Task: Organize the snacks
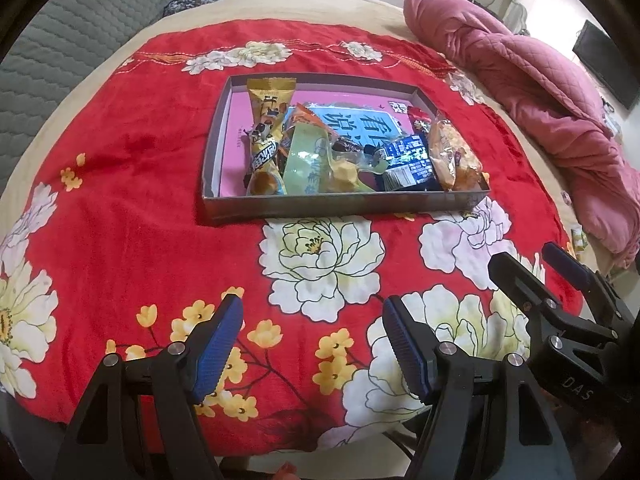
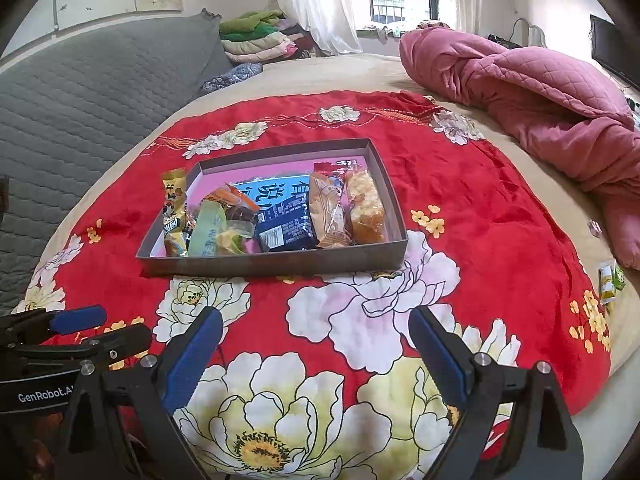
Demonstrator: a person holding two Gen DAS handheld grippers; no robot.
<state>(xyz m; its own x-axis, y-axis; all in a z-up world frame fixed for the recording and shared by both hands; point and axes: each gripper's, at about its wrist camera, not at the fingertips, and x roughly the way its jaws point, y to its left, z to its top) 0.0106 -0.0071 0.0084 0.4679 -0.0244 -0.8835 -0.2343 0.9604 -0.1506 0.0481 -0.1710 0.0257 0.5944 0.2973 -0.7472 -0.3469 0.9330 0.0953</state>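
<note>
A: Where do your tongs stand?

B: Your left tongs (image 1: 312, 344) gape wide with nothing between the blue pads, hanging over the red blanket (image 1: 132, 208) short of the box (image 1: 344, 202). Your right tongs (image 2: 316, 352) are spread just as wide and empty, beside the left ones on the near side of the bed (image 2: 540, 184).

A: And the snacks?

B: They lie in the shallow grey box, in the middle of the blanket and well apart from both tongs. Along its left wall you have a yellow packet (image 1: 266, 132), its top poking above the rim. Next to it a pale green packet (image 1: 306, 160) lies on an orange one (image 1: 310, 118). A dark blue packet (image 1: 412, 160) sits right of middle, and a clear bag of golden pieces (image 1: 454, 152) runs along the right wall. In the right view a tan packet (image 2: 330, 212) lies between the blue packet and the clear bag.

A: Anything outside the box?

B: A small green and yellow packet (image 2: 610, 280) lies off the blanket at the bed's right edge, near the pink quilt (image 2: 520, 80). I can't tell what it holds.
</note>
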